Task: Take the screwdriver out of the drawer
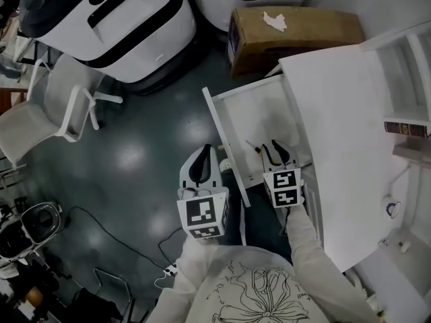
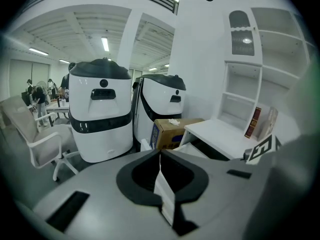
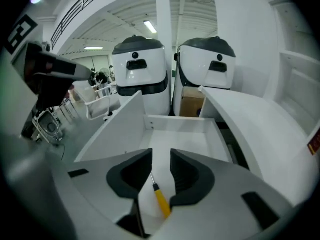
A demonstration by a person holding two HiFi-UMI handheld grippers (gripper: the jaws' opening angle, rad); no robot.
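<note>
The white drawer (image 1: 223, 134) stands pulled out from the desk, and its floor fills the right gripper view (image 3: 180, 134). A screwdriver with a yellow handle (image 3: 161, 202) and thin metal shaft lies on the drawer floor; in the head view it shows as a small dark stick (image 1: 254, 148). My right gripper (image 3: 161, 156) hangs over the drawer (image 1: 276, 147), pointing steeply down. Its jaws stand open on either side of the screwdriver without touching it. My left gripper (image 1: 202, 159) hovers outside the drawer's left wall, over the floor. Its jaws (image 2: 160, 154) are shut with nothing held.
A white desk top (image 1: 343, 126) lies right of the drawer, with shelves and a red book (image 1: 406, 128) beyond. A cardboard box (image 1: 289, 36) and two large white machines (image 1: 114, 19) stand ahead. A white chair (image 1: 47, 106) is at left, with cables on the dark floor (image 1: 128, 237).
</note>
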